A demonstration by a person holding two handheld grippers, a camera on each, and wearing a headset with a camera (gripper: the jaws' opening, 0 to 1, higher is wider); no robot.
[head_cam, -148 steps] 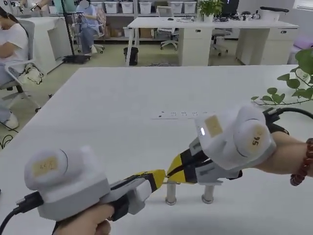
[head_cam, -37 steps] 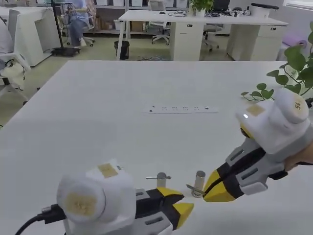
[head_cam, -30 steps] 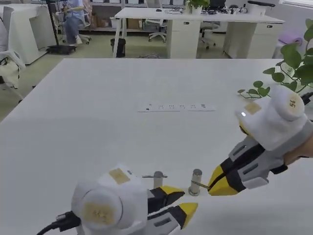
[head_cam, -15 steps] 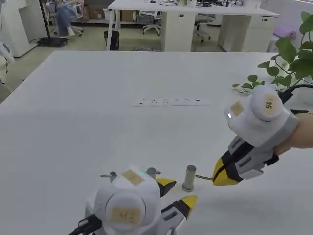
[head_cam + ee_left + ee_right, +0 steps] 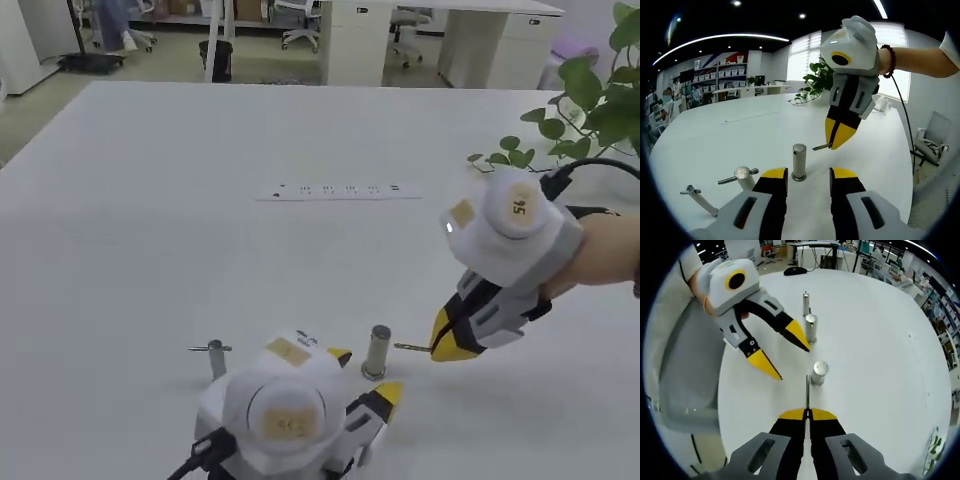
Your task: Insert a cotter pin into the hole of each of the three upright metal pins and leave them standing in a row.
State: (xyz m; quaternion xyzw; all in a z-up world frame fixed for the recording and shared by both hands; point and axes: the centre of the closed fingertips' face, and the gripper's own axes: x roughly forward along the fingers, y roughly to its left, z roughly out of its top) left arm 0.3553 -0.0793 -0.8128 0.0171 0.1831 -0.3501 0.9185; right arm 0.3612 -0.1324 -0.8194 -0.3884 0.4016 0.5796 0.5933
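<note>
Head view: right tongs (image 5: 443, 348) clamped on a cotter pin (image 5: 412, 347), held level, its free end just short of the side of the bare upright pin (image 5: 378, 350). That pin stands on the bench (image 5: 200, 200) directly ahead of the tips. Left tongs (image 5: 365, 373), jaws apart and gripping nothing, sit with this pin just ahead of the gap between them.

Left gripper view: a finished pin (image 5: 744, 174) and, beyond it, a second finished pin (image 5: 695, 195) stand off to the left of the left tongs. Each carries a cotter through its head, and the three form a row. The cross-hole in the bare pin is too small to make out.

Risks, as judged: with the left tongs not closed on the pin, a cotter that misses the hole would push it over, perhaps onto its neighbour. The thin cotter could also swivel in the right tongs under side load.
</note>
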